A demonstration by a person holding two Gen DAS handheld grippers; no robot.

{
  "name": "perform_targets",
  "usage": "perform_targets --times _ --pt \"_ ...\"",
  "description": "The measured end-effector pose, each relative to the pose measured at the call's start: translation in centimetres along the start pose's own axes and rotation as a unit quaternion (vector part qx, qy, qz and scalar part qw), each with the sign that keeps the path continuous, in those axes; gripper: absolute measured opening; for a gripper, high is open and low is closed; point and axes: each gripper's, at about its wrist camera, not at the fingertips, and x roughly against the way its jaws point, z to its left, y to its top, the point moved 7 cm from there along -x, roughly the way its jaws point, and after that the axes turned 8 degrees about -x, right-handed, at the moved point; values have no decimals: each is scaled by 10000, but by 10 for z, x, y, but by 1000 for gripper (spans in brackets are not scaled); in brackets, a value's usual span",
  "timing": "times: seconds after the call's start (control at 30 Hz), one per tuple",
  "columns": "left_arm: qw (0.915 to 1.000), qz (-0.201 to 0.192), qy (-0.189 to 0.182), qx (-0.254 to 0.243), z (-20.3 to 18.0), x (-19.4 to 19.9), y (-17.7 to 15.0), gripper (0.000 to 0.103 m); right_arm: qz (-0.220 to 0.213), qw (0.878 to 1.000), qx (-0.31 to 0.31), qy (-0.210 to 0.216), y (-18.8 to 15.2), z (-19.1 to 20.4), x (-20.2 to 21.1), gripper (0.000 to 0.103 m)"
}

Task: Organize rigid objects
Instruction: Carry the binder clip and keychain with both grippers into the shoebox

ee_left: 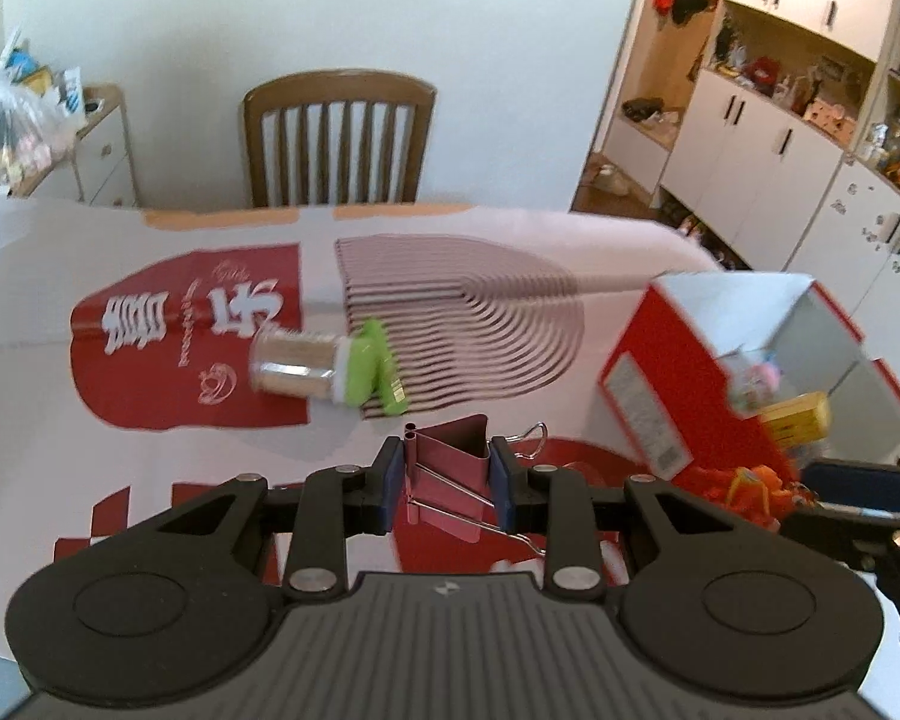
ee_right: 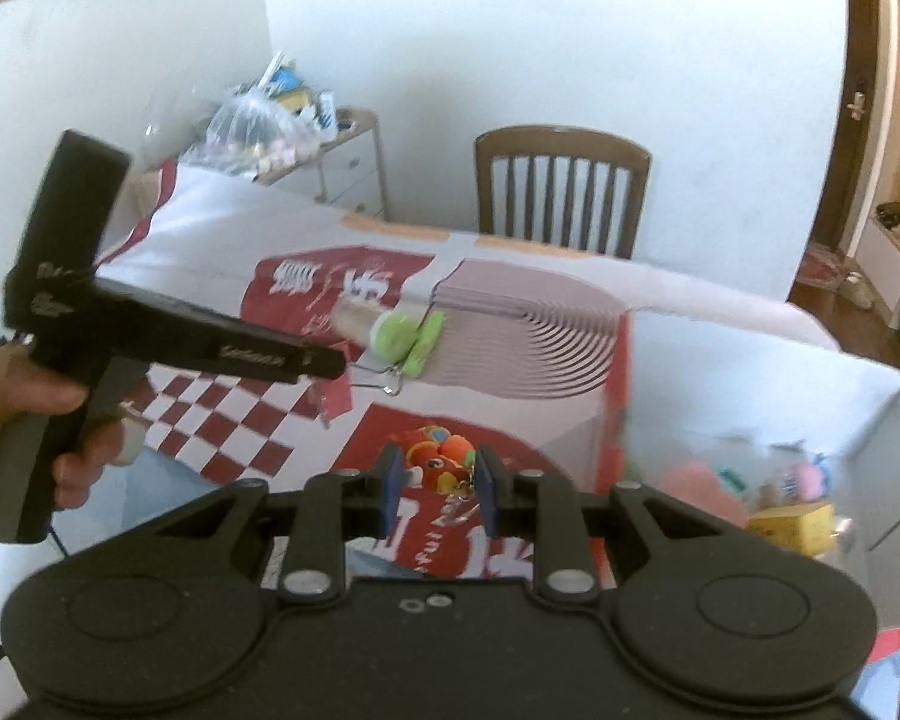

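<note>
Bench (ee_left: 222, 468) lay largely bare beyond both grippers, chair (ee_left: 339, 138) at its far edge.
Red box (ee_left: 660, 360) stood open at the right; a green-capped jar (ee_left: 324, 363) lay mid-cloth. Left gripper (ee_left: 448, 483) fingers pinched a pink binder clip (ee_left: 450, 474); right gripper (ee_right: 438, 492) fingers pinched an orange toy (ee_right: 441, 462).

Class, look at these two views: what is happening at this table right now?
A person is tidying small objects with two handheld grippers. The left gripper is shut on a pink binder clip; the right gripper is shut on an orange toy keychain. A green-capped container lies on the table, beside an open red-and-white box.
</note>
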Motion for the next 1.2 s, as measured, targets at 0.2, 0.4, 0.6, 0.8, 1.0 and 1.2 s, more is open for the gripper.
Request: perform_targets --times 0.2,0.4,0.6,0.8,1.0,1.2 --pt "9993 -323 -46 -158 -33 22 23 29 -188 9997 8 -144 6 -24 16 24" --pt "9984 -489 -128 -253 -70 30 43 29 -260 9994 -15 -244 6 -55 30 24" --pt "9977 -520 -233 -365 -112 27 55 29 -287 9990 -19 -352 -1 -89 40 24" --pt "9971 -462 -299 -521 -156 10 64 29 -241 9987 -61 -439 -12 -125 43 24" --pt "9974 -298 -336 -563 -192 -15 69 29 -215 9984 -62 -519 -19 -157 39 24" --pt "9980 -16 -246 -587 -215 -53 70 29 -80 9980 -108 -624 -27 -190 28 24"
